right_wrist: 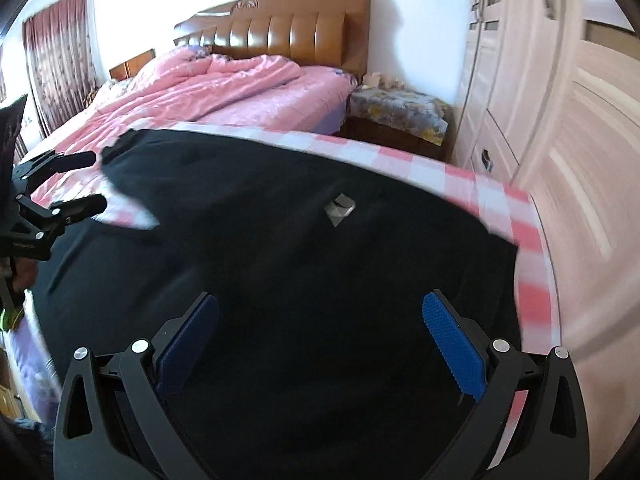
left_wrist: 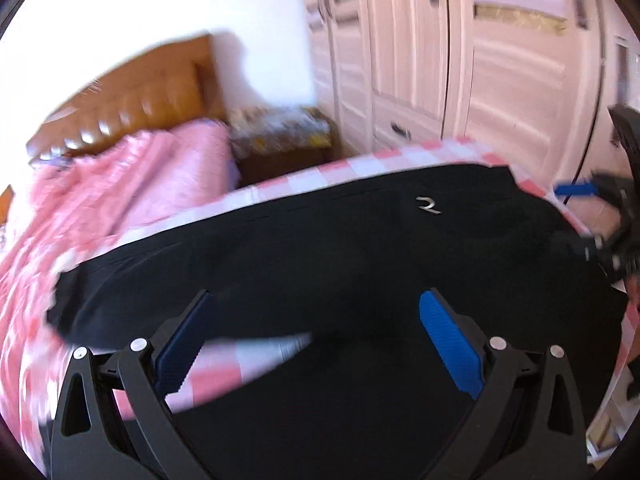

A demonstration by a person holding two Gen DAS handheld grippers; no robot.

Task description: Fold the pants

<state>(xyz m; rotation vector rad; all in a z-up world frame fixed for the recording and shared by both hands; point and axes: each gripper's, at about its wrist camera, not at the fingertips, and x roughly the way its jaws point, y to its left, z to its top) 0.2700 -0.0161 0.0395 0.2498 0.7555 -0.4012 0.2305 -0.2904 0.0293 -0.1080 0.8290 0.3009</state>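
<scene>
Black pants (left_wrist: 340, 264) lie spread flat on a pink-and-white checked cloth (left_wrist: 360, 168), with a small silver logo (left_wrist: 428, 205) facing up. My left gripper (left_wrist: 320, 320) hovers open over the near part of the pants, with nothing between its blue pads. In the right wrist view the pants (right_wrist: 280, 248) fill the middle, and my right gripper (right_wrist: 320, 308) is open above them, also holding nothing. The left gripper (right_wrist: 99, 179) shows at the left edge, open beside a pant end. The right gripper (left_wrist: 568, 216) shows at the far right, open near the pants' edge.
A bed with a rumpled pink quilt (right_wrist: 208, 92) and a wooden headboard (right_wrist: 288, 28) lies behind the checked cloth (right_wrist: 500, 200). A nightstand (right_wrist: 400, 116) under a floral cover stands beside it. A pale wardrobe (right_wrist: 560, 128) lines the right side. Curtains (right_wrist: 60, 60) hang at the left.
</scene>
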